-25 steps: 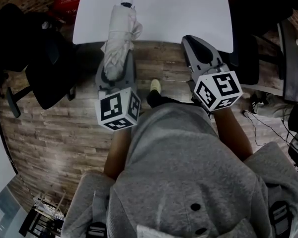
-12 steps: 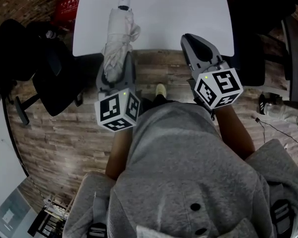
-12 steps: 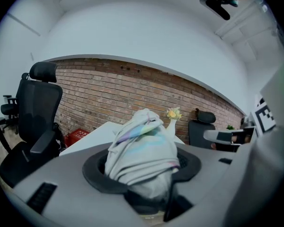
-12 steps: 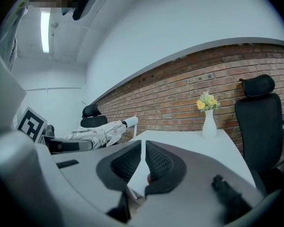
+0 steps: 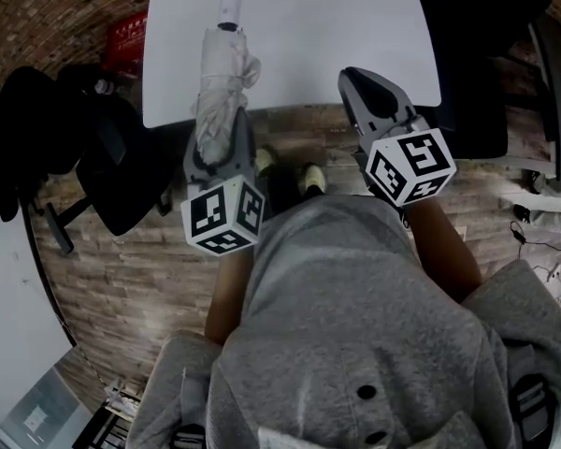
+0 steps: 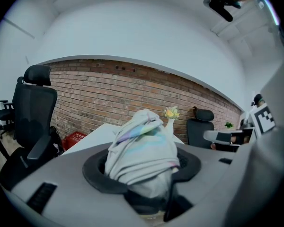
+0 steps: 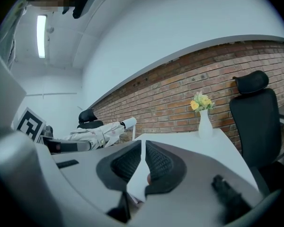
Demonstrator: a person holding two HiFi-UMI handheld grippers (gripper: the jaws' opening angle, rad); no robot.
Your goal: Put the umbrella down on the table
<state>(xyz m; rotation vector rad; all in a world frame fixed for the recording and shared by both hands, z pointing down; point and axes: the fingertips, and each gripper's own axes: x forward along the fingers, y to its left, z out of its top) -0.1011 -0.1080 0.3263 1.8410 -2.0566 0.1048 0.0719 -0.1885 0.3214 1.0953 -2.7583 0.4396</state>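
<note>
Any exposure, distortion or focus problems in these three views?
Head view: dim, dark at the corners, the white table washed out with no surface detail. Left gripper view: strong fisheye bends the brick wall; the umbrella up close looks soft. Right gripper view: same bending, the ceiling light glares.
</note>
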